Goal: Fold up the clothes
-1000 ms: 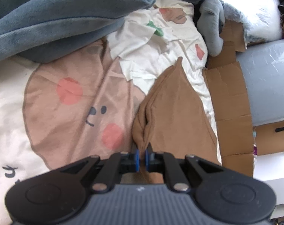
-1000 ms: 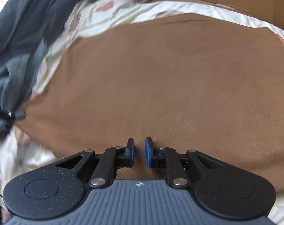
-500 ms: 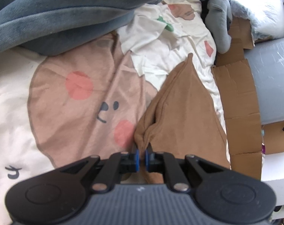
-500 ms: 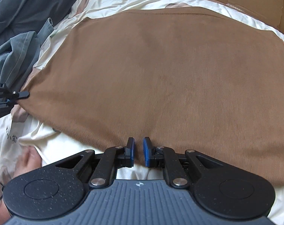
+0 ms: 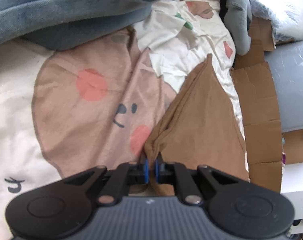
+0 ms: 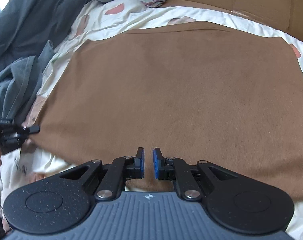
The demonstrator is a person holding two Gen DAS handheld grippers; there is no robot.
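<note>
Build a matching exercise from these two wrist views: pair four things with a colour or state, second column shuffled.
Things:
1. garment
2. left gripper
3. blanket
4. cardboard

Descriptions:
A. blue-grey, bunched up at the far end of the bed
B. flattened, lying along the bed's edge
C. brown, spread flat on the sheet
D. shut on a corner of brown cloth

Pairs: 1-C, 2-D, 3-A, 4-B

A wide brown fabric garment [image 6: 181, 92] is lying spread flat on a cream patterned bedsheet [image 6: 131, 18]. The right gripper [image 6: 148, 164] is hovering at its near edge, jaws closing with a small gap showing. At far left, the other black gripper [image 6: 29, 129] is pinching the garment's corner.
</note>
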